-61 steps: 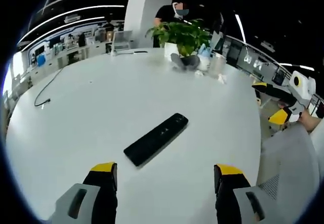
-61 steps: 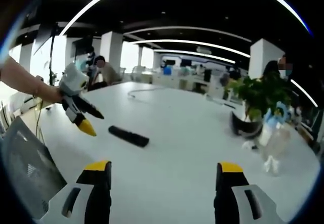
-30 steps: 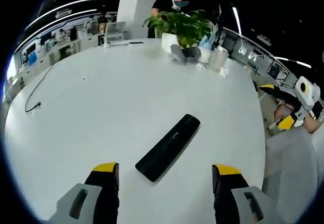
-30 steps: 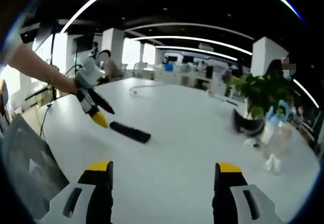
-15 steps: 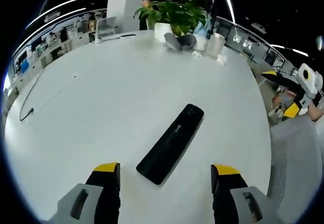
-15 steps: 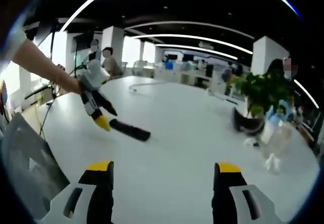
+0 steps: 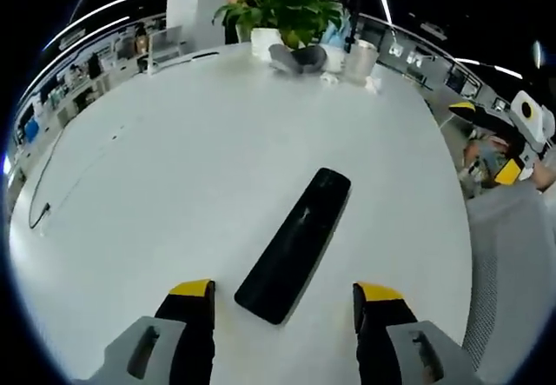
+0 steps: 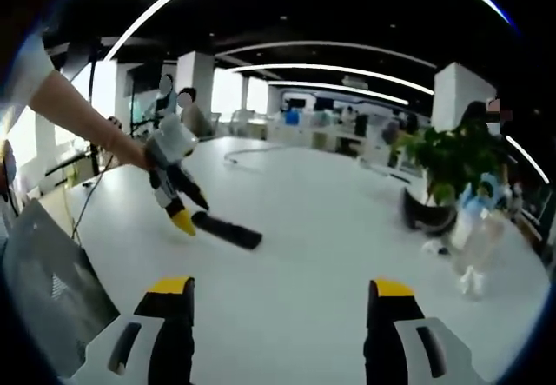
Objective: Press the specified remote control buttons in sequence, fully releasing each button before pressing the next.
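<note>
In the left gripper view the left tongs (image 7: 282, 302), yellow-tipped and standing apart with nothing between them, hang over the round white surface (image 7: 165, 176), and the long flat black remote control (image 7: 295, 244) lies just ahead, its near end between the two tips and its length slanting away toward the far right edge. No writing on the remote can be read, and its buttons are too faint to make out. In the right gripper view the right tongs (image 8: 282, 302) are likewise apart and empty, well back from the remote, while beyond it a leafy green potted plant (image 7: 291, 11) stands at the far edge.

Remote control (image 7: 294, 244) buttons too blurred to tell; near end partly behind left hand-held gripper (image 8: 185, 214).
</note>
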